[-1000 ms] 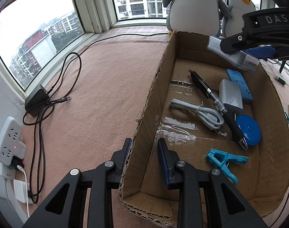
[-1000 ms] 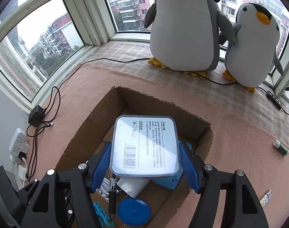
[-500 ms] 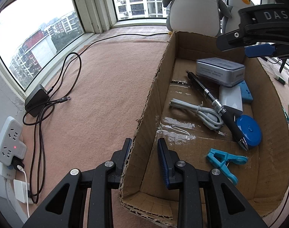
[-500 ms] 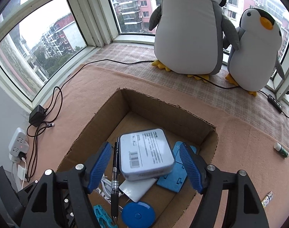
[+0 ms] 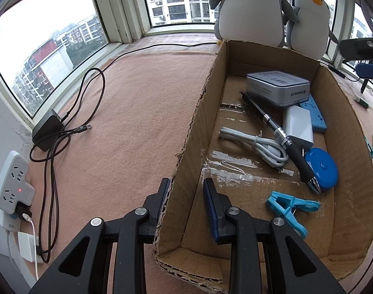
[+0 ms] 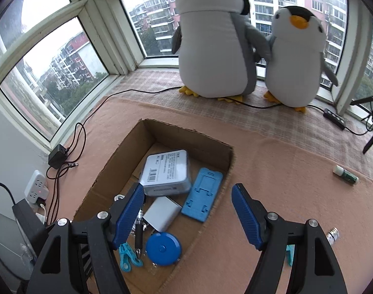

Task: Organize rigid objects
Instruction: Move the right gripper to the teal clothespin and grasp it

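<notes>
Right wrist view: grey case (image 6: 165, 172) lies in cardboard box (image 6: 186, 132).

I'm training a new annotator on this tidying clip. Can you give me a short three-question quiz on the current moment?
1. True or false: the left tongs clamp the wall of the brown cardboard box.
2. What do the right tongs hold?
A. the grey rectangular case
B. nothing
C. the round blue tape measure
3. Fill in: the grey rectangular case rests partly on the blue plastic phone ____.

Key: 1 true; 2 B; 3 stand.
</notes>
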The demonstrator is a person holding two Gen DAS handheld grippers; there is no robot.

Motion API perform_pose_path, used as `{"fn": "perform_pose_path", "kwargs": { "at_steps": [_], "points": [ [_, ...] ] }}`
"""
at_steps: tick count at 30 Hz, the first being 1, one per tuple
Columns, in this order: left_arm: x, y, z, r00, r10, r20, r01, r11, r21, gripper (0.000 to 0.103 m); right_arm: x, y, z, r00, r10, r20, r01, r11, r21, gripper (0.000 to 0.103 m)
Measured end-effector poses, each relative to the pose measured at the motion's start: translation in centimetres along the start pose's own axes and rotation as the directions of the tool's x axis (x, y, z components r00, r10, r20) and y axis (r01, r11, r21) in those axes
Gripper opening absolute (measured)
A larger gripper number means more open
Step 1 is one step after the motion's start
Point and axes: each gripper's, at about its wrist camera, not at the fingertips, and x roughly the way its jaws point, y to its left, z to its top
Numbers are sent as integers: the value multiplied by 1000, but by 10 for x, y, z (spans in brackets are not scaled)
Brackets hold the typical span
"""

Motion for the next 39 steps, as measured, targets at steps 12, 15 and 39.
{"fn": "perform_pose_path", "kwargs": {
  "at_steps": [12,15,39],
  "points": [
    [0,0,0,1000,1,0,-1,1000,0,29,-34,-83,-44,998,-41,-42,46,991,128,70],
    [0,0,0,1000,0,0,0,1000,-1,29,-33,-102,-56,996,-55,-76,66,986,153,70],
    [0,0,0,1000,0,0,0,1000,0,29,16,-117,-86,959,-150,-242,168,984,56,38]
  ]
}}
